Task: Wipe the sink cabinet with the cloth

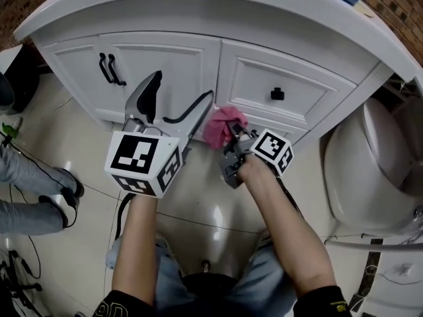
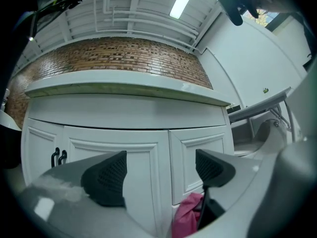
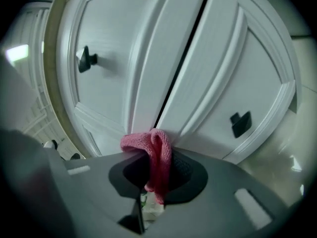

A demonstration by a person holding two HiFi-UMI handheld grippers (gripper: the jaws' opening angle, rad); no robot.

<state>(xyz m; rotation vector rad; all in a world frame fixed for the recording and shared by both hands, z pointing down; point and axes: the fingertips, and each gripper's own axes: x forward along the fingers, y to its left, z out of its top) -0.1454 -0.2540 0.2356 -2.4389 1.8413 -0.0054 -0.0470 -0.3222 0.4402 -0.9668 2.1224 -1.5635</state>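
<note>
A white sink cabinet [image 1: 198, 65] with panelled doors and black handles fills the far side of the head view. My right gripper [image 1: 232, 136] is shut on a pink cloth [image 1: 221, 125], which presses against the cabinet front low down, near the gap between two doors [image 3: 183, 58]. The cloth [image 3: 156, 155] is bunched between the right jaws, touching the door frame. My left gripper [image 1: 177, 101] is open and holds nothing; it hangs just left of the cloth, in front of the cabinet doors [image 2: 138, 152]. The cloth [image 2: 188, 214] shows at the bottom of the left gripper view.
A white countertop [image 1: 198, 5] overhangs the cabinet. A white toilet [image 1: 370, 170] stands close on the right. A person's shoes and trouser legs [image 1: 39, 197] are on the tiled floor at left, with cables beside them. A brick wall [image 2: 114, 58] rises behind the counter.
</note>
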